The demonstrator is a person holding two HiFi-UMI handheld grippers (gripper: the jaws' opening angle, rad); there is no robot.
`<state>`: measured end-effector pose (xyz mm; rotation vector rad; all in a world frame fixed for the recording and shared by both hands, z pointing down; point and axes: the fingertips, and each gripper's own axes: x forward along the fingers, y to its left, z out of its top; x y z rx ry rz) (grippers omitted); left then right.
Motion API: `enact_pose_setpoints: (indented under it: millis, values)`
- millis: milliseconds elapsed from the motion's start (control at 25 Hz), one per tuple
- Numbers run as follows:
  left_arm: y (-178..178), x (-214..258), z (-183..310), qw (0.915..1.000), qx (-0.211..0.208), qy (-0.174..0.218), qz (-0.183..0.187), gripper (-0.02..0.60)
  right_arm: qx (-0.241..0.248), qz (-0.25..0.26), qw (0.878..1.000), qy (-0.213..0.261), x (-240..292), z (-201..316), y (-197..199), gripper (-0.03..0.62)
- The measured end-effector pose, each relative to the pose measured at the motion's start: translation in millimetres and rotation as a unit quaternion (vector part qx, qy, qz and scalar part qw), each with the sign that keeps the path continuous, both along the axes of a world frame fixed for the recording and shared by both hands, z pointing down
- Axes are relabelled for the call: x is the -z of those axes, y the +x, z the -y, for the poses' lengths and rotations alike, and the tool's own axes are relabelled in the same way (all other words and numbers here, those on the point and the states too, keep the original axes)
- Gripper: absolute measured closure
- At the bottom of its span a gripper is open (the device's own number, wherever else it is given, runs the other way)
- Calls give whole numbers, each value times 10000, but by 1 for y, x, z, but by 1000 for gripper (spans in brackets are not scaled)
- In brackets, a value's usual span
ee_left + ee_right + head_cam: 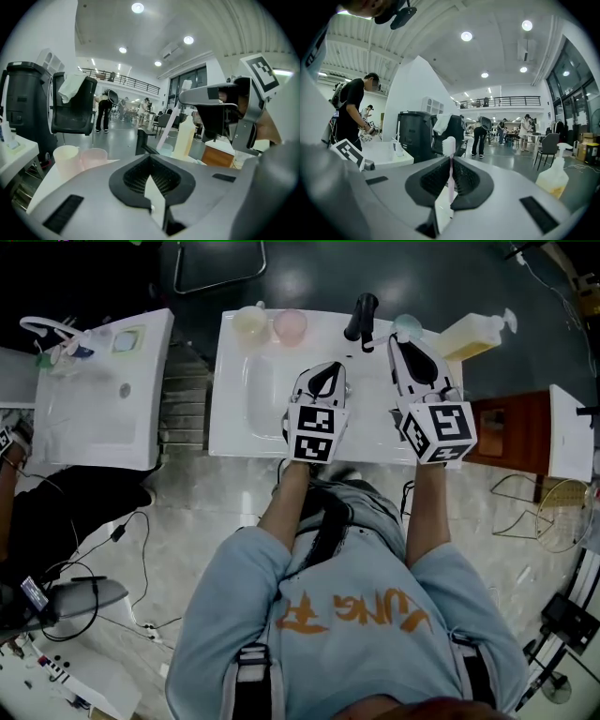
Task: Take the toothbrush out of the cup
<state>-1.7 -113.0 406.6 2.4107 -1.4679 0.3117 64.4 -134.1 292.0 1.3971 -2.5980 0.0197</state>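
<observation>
Grey plastic jaws of the right gripper (450,161) are pressed together on a pale pink toothbrush (449,146). Its white bristle head stands upright just above them. Beside it, the left gripper (151,159) hovers over a white sink (234,423), its jaws closed with nothing between them.

In the left gripper view, the toothbrush handle slants down from the right gripper towards a pale blue cup (165,150) on the sink's back edge. Whether its tip is inside the cup cannot be told. A cream soap bottle (184,138) stands just beside that cup. Along the same back edge, a black tap (361,317) rises near the middle. To its left, a cream cup (65,157) and a pink cup (95,157) stand side by side.
</observation>
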Motion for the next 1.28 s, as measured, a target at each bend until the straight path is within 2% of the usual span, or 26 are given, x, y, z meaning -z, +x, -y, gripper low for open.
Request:
enact_pose_setpoints:
  millis: [800, 1040, 1280]
  values:
    - [173, -19, -27, 9948, -990, -157, -162, 574, -1067, -269, 9932, -370, -30, -34, 183, 554]
    - [217, -24, -34, 9935, -1098, -217, -215, 574, -1165, -390, 9893, -782, -54, -41, 231, 554]
    - [235, -41, -39, 9939, -993, -396, -258, 574, -1029, -522, 9826, -1459, -91, -46, 255, 554]
